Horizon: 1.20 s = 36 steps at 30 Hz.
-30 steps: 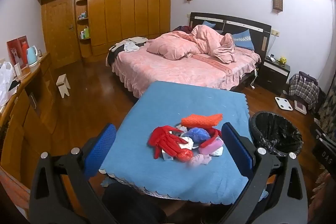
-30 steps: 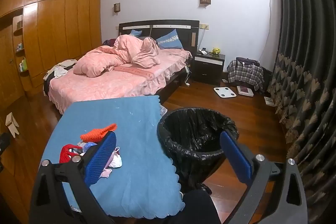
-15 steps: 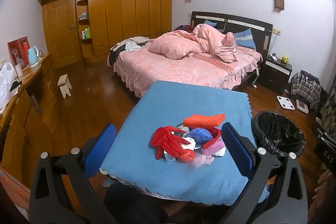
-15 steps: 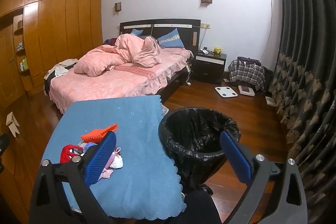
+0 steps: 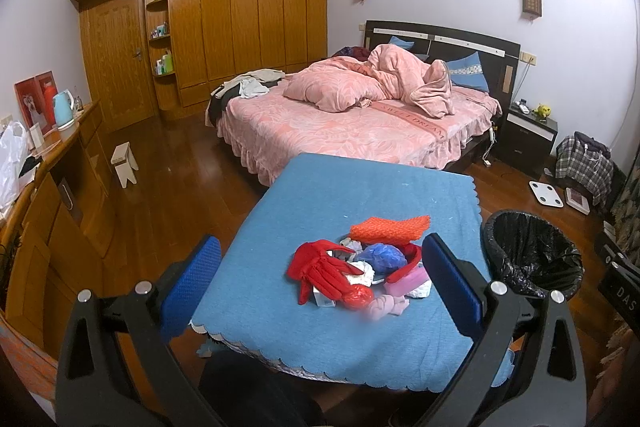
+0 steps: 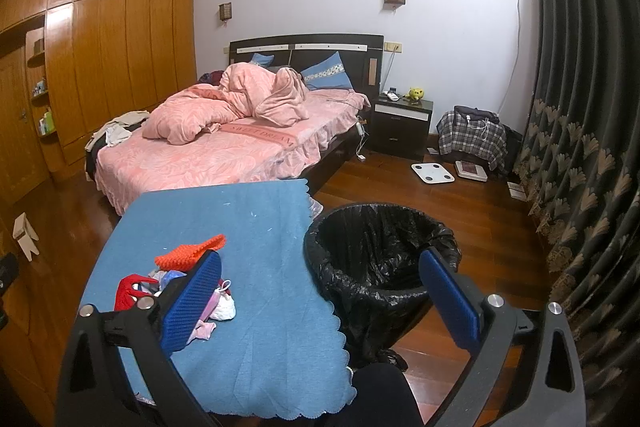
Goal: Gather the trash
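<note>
On the blue-clothed surface [image 5: 320, 195], toward the near edge, a small heap of trash: a red glove [image 5: 326, 273] at the left, an orange knitted piece [image 5: 390, 229] at the far side, a crumpled blue bag [image 5: 382, 257] in the middle, white crumpled tissue [image 5: 362, 273] beside it, a pink box [image 5: 408, 283] and a pale pink scrap [image 5: 386, 305] nearest the front. Just beside the surface's right edge, on the wooden floor [image 6: 460, 203], a bin lined with a black bag [image 6: 380, 255], mouth open. Left claw [image 5: 320, 285] spread wide and empty, held above the near edge, its blue pads [image 5: 192, 283] framing the heap with nothing touched. Right claw [image 6: 320, 301] likewise wide and empty, raised over the gap between surface corner and bin, its left pad [image 6: 192, 301] overlapping the heap in view, its right pad over the bin rim. Beyond the surface, a bed with a pink quilt [image 5: 360, 123], a dark headboard behind; along the left wall, a wooden wardrobe [image 5: 240, 15]; at the far right, a dark patterned curtain [image 6: 580, 107].
</note>
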{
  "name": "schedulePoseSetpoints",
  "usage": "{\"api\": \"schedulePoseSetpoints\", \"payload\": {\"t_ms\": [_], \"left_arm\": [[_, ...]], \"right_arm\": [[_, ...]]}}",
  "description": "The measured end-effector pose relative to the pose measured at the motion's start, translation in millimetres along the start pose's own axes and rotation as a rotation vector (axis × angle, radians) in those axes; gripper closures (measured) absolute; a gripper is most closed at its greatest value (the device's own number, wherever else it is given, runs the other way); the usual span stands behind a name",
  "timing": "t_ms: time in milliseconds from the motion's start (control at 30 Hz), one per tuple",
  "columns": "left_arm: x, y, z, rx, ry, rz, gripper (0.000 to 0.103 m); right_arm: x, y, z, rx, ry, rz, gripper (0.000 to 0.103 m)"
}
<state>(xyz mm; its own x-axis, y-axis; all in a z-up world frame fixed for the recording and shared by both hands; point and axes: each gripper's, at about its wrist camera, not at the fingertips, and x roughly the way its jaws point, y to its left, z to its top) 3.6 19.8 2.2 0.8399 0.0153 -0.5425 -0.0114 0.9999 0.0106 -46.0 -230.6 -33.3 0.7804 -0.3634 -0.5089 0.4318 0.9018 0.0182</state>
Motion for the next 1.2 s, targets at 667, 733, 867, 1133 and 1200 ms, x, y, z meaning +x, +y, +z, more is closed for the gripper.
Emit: {"api": "schedulePoseSetpoints", "payload": {"t_ms": [667,733,867,1133,1200], "left_arm": [[0.9,-0.1,-0.2,0.004,0.001,0.004,0.005],[0.8,-2.3,-0.2,0.005,0.001,0.004,0.005],[1.1,-0.4,0.0,0.003,0.001,0.005,0.005],[1.3,-1.3,0.2,0.005,0.002,0.004,0.005],[1.0,-2.0,0.0,0.006,0.002,0.006,0.005]], "right_arm": [[1.6,-0.2,-0.9,0.0,0.004,0.002,0.006],[1.9,0.2,-1.2,0.0,0.004,0.002,0.006],[2.1,0.8,-1.4,0.001,0.005,0.003,0.006],[1.8,0.1,-1.1,0.001,0.005,0.002,0.006],[2.1,0.4,-1.2,0.001,0.007,0.003,0.006]]}}
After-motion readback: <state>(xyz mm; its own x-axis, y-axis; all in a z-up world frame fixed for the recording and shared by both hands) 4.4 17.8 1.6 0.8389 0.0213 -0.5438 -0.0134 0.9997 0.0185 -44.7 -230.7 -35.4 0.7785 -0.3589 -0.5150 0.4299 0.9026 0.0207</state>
